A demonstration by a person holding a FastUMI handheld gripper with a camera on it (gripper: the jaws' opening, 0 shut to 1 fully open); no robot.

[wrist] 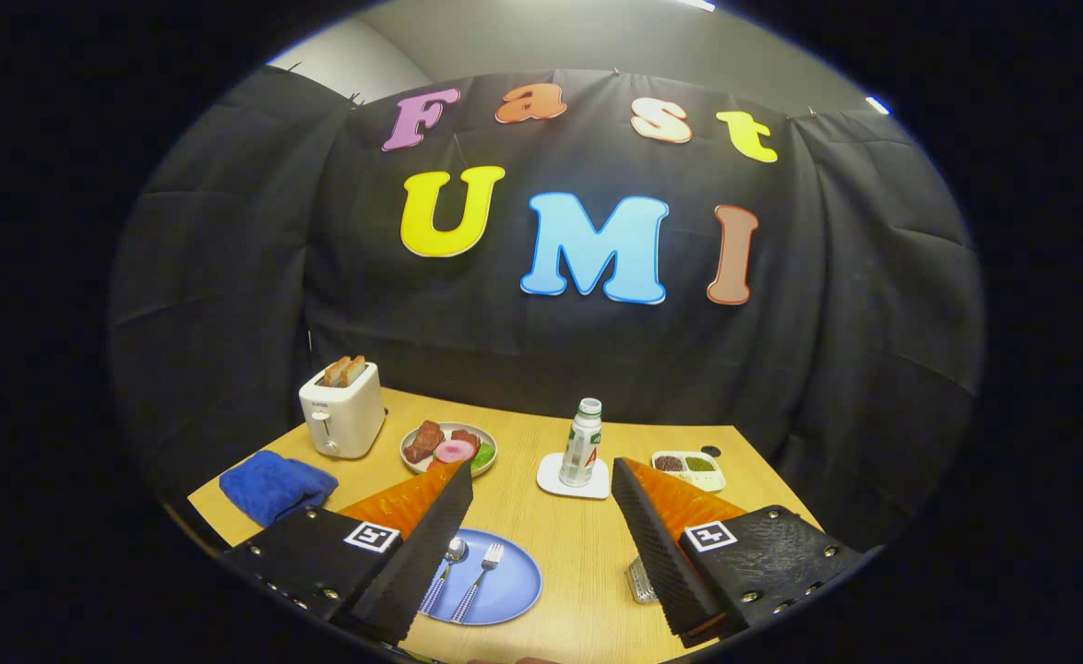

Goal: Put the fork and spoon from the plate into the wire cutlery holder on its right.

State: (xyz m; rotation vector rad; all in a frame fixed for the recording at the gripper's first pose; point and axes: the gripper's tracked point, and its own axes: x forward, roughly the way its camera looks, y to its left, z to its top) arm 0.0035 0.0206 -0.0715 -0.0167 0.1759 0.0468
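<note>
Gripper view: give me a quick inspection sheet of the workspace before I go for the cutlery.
Surface: wooden table.
Job's things: spoon and fork lie side by side on the blue plate; cutlery holder partly hidden behind one finger.
Clutter: toaster with toast, blue cloth, food plate, bottle on a coaster, small two-part dish.
Grippers: gripper open, above the table, holding nothing.
Cables: nothing seen.
Surroundings: black cloth wall.

Shiny metal fork (484, 568) and spoon (450, 557), wood-grain table (567, 544), soft cloth (276, 485)
</note>
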